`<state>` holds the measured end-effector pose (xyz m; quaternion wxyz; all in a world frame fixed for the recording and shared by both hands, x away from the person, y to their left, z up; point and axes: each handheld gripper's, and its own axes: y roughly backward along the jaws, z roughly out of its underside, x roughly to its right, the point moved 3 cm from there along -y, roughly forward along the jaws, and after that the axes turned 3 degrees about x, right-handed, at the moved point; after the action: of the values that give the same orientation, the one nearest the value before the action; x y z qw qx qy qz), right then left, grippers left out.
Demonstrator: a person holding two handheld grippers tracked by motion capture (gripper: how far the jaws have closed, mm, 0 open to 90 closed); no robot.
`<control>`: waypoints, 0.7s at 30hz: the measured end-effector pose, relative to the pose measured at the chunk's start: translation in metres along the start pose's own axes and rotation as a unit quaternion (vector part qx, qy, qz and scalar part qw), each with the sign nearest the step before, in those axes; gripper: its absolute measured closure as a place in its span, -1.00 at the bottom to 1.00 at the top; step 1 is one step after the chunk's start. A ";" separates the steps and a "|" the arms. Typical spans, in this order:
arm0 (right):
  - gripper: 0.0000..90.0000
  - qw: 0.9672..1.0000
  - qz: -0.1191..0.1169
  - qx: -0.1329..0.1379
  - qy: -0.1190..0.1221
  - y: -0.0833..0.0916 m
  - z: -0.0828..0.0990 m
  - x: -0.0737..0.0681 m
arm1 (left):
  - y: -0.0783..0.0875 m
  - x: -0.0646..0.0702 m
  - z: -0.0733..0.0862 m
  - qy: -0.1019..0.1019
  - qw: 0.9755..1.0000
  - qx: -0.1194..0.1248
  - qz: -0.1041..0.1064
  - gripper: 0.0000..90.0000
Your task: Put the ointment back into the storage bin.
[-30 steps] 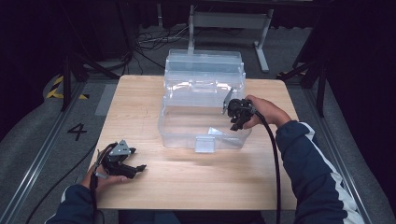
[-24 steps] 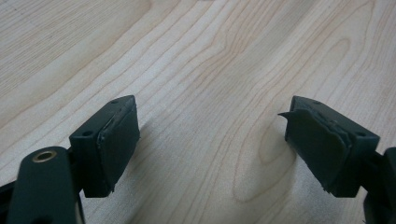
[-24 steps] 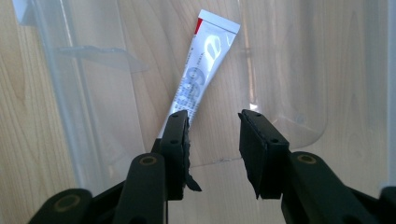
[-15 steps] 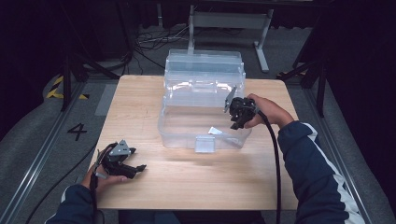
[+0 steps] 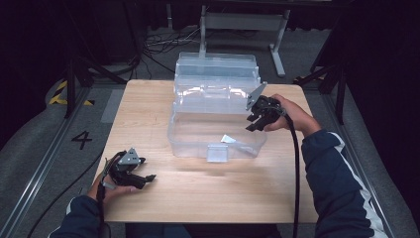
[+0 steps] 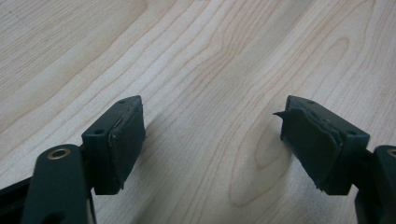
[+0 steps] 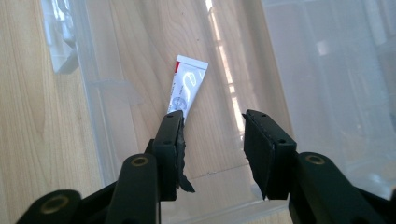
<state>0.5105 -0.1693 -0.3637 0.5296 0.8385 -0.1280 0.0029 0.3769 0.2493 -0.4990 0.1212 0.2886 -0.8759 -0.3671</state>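
A clear plastic box [image 5: 181, 134] with its lid thrown back stands mid-table. A small white tube [image 7: 187, 88] with a red stripe lies on the box floor, also seen from above as the tube [image 5: 228, 139]. My right gripper [image 5: 253, 123] hovers over the box's right rim, open, nothing between its jaws; in the right gripper view the gripper [image 7: 212, 140] points down at the tube, whose near end is hidden behind one finger [image 7: 169, 144]. My left gripper [image 5: 143, 177] rests open at the table's front left, its pads [image 6: 122, 142] over bare wood.
The wooden table [image 5: 208, 198] has free room in front of the box and on the left. The box latch [image 5: 217, 152] sticks out at its front wall. Black stands, cables and a metal frame [image 5: 242, 20] lie beyond the far edge.
My right gripper has lifted and pulled back to the box's right rim, leaving the tube on the box floor. The left gripper has not moved.
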 end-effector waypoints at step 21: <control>0.17 0.980 0.104 0.162 -0.055 0.055 -0.004 0.030 | 0.017 0.007 -0.070 -0.031 0.996 0.080 0.002 -0.40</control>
<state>0.5281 -0.1946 -0.3094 0.3758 0.8941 -0.2415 0.0331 0.3941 0.2150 -0.4373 0.0713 0.2845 -0.9063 -0.3044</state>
